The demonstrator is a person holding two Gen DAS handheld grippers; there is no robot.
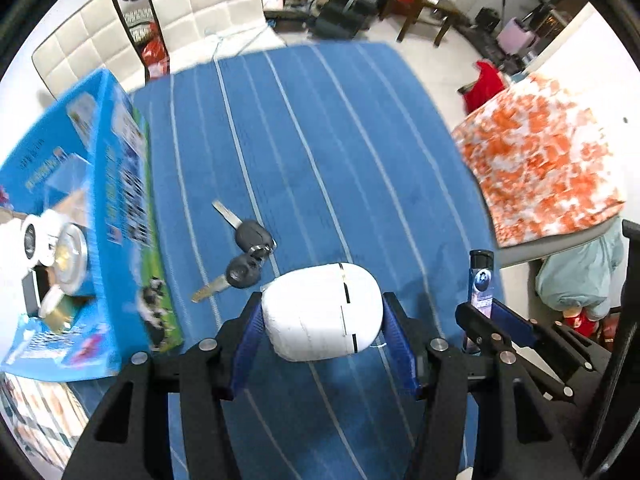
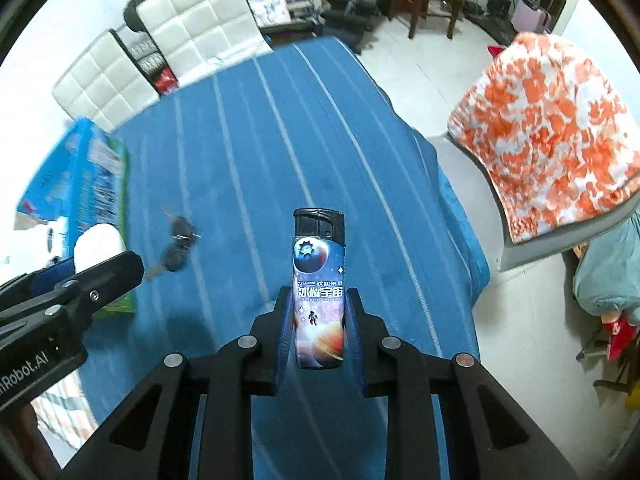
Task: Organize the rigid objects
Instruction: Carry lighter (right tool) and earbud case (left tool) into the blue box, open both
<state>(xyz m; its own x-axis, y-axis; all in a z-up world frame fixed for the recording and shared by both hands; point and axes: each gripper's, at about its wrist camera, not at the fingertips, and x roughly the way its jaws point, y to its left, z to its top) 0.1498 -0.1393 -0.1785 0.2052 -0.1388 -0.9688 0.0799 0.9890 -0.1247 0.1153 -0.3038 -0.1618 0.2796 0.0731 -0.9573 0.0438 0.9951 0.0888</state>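
Note:
My left gripper (image 1: 322,312) is shut on a white rounded case (image 1: 322,312) and holds it above the blue striped cloth (image 1: 320,140). My right gripper (image 2: 319,320) is shut on a space-print lighter (image 2: 319,292), upright with its black cap on top; the lighter also shows in the left wrist view (image 1: 482,280). Two black-headed keys (image 1: 246,252) lie on the cloth ahead-left of the case; they also show in the right wrist view (image 2: 178,248). An open blue cardboard box (image 1: 80,220) stands at the left with several small items (image 1: 52,256) inside.
White padded chairs (image 1: 192,4) stand behind the table. An orange-and-white cloth (image 1: 540,160) drapes over a chair on the right. The table's right edge (image 2: 460,220) drops to a white floor. A red item (image 1: 484,84) and dark furniture sit further back.

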